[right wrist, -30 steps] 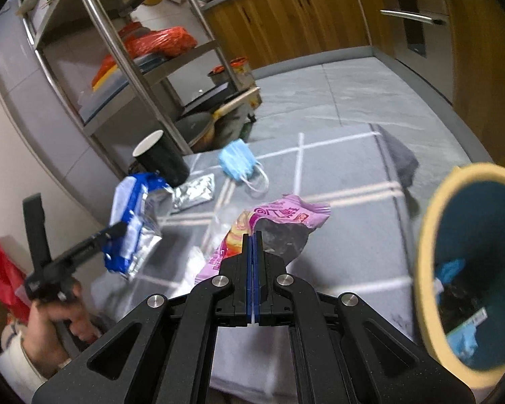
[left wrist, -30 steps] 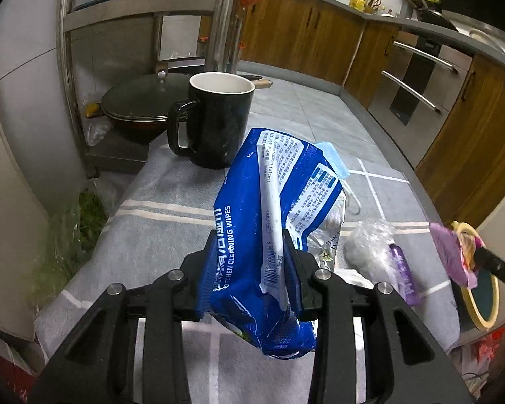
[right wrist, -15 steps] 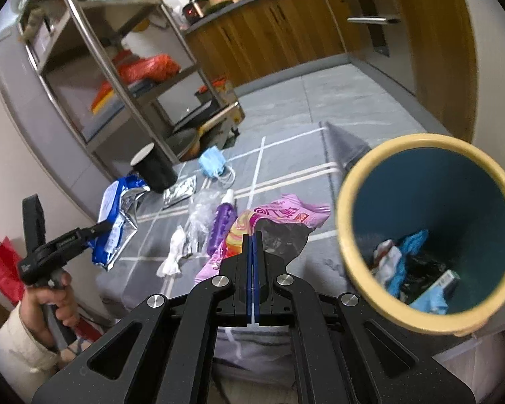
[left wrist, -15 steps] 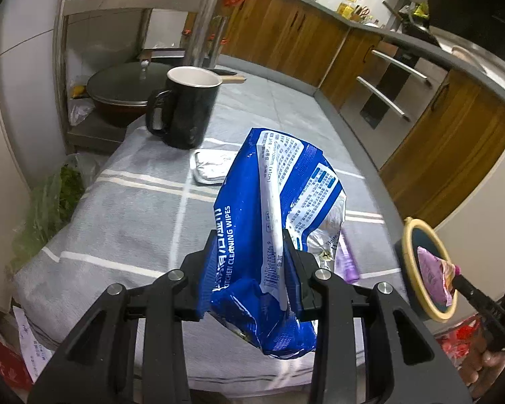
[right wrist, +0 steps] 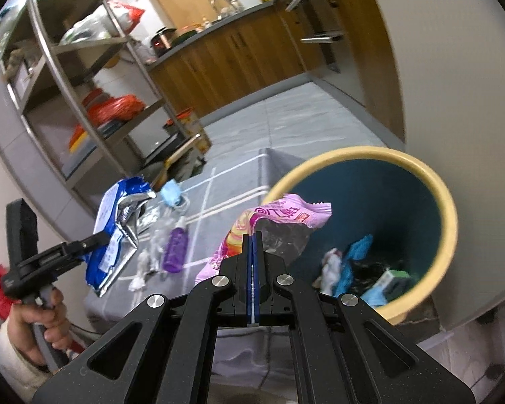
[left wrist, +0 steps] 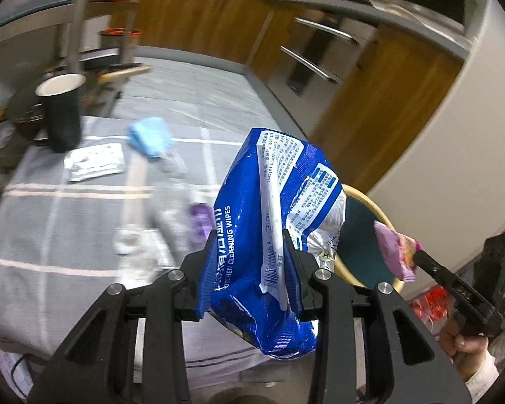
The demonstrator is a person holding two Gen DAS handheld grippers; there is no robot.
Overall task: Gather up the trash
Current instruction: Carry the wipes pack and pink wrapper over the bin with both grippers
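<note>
Over the bin (right wrist: 449,222) rim: right gripper (right wrist: 252,239) clamped fully together on pink wrapper (right wrist: 279,215), hanging just above the opening (crumpled trash already inside). Beside the grey cloth (left wrist: 67,235): left gripper (left wrist: 250,252) partly closed, pinching blue wipes pack (left wrist: 272,222) upright between both pads. On the cloth: purple bottle (right wrist: 175,249), blue mask (left wrist: 149,136), black mug (left wrist: 62,114).

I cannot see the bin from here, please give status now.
Left gripper shut on blue wipes pack. Right gripper shut on pink wrapper, at bin rim. Nothing in the way.
</note>
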